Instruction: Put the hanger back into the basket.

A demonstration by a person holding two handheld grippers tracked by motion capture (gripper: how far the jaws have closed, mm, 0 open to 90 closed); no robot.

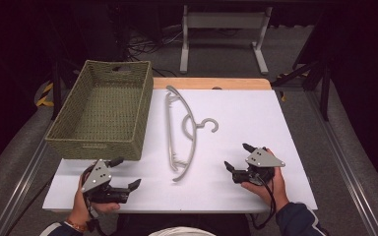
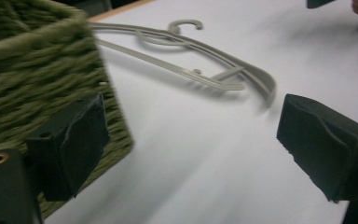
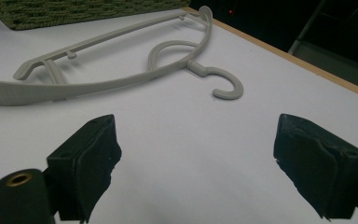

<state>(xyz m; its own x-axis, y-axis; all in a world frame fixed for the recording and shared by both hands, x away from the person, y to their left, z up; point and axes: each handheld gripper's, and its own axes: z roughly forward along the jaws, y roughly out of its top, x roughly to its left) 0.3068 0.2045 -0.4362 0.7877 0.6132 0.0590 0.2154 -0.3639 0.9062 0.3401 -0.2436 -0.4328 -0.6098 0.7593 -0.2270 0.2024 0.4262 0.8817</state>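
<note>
Grey plastic, thin and lying flat: the hanger (image 1: 182, 130) gives the fingers little to bite on, so a pinch from above could skid off the arm and scrape the white counter (image 1: 256, 123) instead. A grab at one end would likely let the far end swing and knock the woven green basket (image 1: 103, 110) just beside it. The hook (image 1: 209, 125) points toward the right side and might snag a finger passing low over it.

Both grippers are spread wide and hold nothing. The left gripper (image 1: 123, 172) sits near the basket's front corner, with the hanger's near end ahead and to its right, apart from the fingers (image 2: 74, 140). The right gripper (image 1: 238, 157) rests on the other side of the hanger, aimed at it; from the right gripper view the hanger lies beyond the fingers (image 3: 91, 158), not between them, with bare counter in the gap.
</note>
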